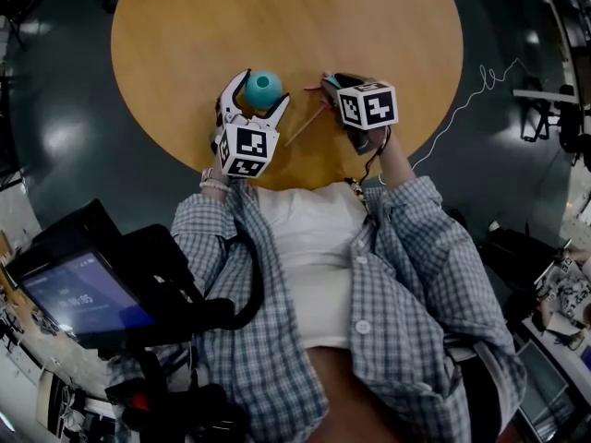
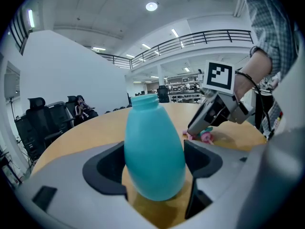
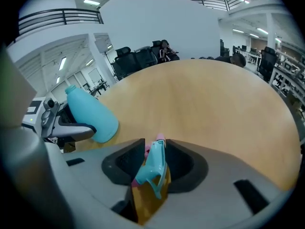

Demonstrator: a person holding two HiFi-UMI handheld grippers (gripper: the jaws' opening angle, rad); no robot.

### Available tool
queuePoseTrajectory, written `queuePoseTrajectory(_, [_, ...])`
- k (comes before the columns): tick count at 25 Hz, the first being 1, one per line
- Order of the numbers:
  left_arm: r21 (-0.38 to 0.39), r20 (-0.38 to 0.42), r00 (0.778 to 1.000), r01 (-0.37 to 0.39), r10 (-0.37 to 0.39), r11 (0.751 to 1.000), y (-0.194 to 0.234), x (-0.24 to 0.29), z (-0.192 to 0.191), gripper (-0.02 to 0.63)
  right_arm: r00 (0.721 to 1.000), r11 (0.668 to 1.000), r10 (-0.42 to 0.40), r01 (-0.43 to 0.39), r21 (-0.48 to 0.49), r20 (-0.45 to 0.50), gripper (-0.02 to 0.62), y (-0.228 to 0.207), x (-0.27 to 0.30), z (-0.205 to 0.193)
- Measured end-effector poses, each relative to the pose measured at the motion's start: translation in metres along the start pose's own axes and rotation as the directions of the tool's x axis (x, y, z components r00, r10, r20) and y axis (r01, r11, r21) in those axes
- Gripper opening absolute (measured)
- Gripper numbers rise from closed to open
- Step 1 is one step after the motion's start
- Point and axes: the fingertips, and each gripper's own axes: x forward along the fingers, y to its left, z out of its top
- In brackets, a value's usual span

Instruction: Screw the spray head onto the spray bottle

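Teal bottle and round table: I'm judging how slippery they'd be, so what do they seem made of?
The bottle looks like smooth, opaque plastic with a satin finish: even colour, soft highlights. The table looks like wood or wood-look laminate: tan, faint grain, mild sheen.

The bottle (image 2: pixel 153 151) and spray head (image 3: pixel 155 163) are smooth matt plastic, the table (image 1: pixel 277 17) smooth wood.

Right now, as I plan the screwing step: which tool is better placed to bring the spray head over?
Right. The right tool has the spray head between its jaws, while the left tool grips the upright spray bottle on the table.
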Motion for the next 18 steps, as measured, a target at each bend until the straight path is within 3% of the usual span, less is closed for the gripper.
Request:
queuePoseTrajectory(2, [-0.003, -0.001, 1.000, 0.003, -0.003, 1.000, 0.000, 0.001, -0.001, 0.391, 0.999, 1.000, -0.022, 0.022, -0.016, 0.030, 0.097, -0.002, -0.004, 0.003])
queuePoseTrajectory(7, [-0.007, -0.002, 1.000, 0.007, -0.007, 1.000, 0.002, 0.003, -0.004, 0.391, 0.991, 0.996, -0.055, 0.063, -0.060, 0.121, 0.094, -0.002, -0.016, 0.012])
queuePoseTrajectory(11, [-0.010, -0.004, 1.000, 0.011, -0.011, 1.000, 0.003, 0.006, -0.005, 0.391, 0.967, 0.983, -0.092, 0.126, -0.134, 0.237, 0.092, -0.001, -0.039, 0.046])
queuePoseTrajectory(14, [-0.013, -0.009, 1.000, 0.015, -0.015, 1.000, 0.004, 0.009, -0.006, 0.391, 0.925, 0.938, -0.121, 0.225, -0.263, 0.360, 0.092, 0.005, -0.069, 0.092])
queuePoseTrajectory(18, [-0.017, -0.008, 1.000, 0.015, -0.015, 1.000, 0.005, 0.015, -0.005, 0.391, 0.835, 0.847, -0.104, 0.359, -0.392, 0.540, 0.092, 0.027, -0.125, 0.165])
